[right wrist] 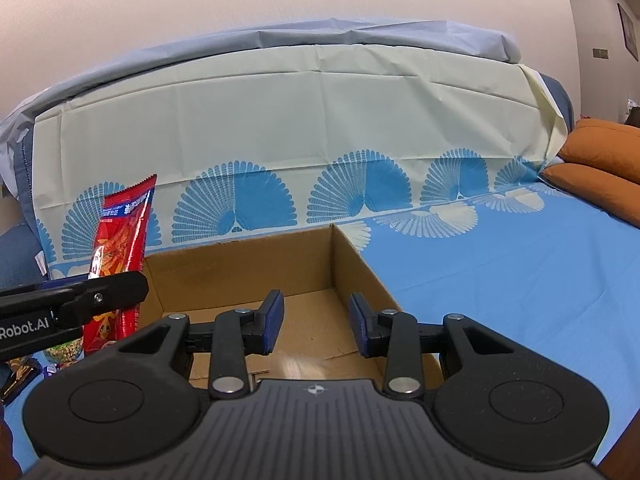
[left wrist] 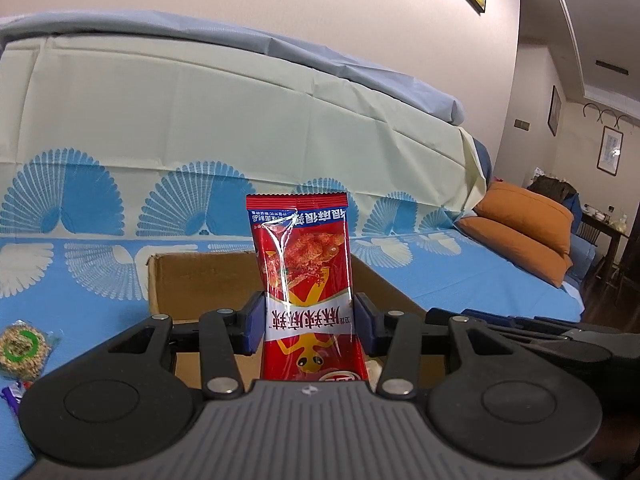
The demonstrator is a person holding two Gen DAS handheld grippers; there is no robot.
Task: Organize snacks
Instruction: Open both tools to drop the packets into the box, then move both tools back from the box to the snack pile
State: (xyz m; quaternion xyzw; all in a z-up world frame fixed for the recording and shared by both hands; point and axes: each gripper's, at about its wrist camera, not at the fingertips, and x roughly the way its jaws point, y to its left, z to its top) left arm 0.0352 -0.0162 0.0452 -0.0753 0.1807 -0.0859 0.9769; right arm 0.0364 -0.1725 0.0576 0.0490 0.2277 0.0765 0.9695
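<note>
Two grippers were in view, each over the open cardboard box (right wrist: pixel 248 276). The left gripper (left wrist: pixel 310 322) was clamped on a red snack packet (left wrist: pixel 308 264), its blue pads (left wrist: pixel 254 322) pressing the packet's sides at about mid-height. The packet stood upright between them, its print upside down, its crimped top edge above the box's far wall. In the right wrist view the same packet (right wrist: pixel 120 240) showed at the left, held by the left gripper's black finger (right wrist: pixel 100 296) just beside the box's left wall.

The right gripper (right wrist: pixel 316 322) held nothing: its jaws stood partly apart with only the box floor visible between the pads (right wrist: pixel 274 320). It hung above the box's near right part.

The box sat on a blue cloth with white fan patterns (right wrist: pixel 500 272), which also ran up a cream backrest behind. A round green-labelled snack (left wrist: pixel 24 350) lay on the cloth left of the box. Orange cushions (left wrist: pixel 524 220) were stacked well apart to the right.
</note>
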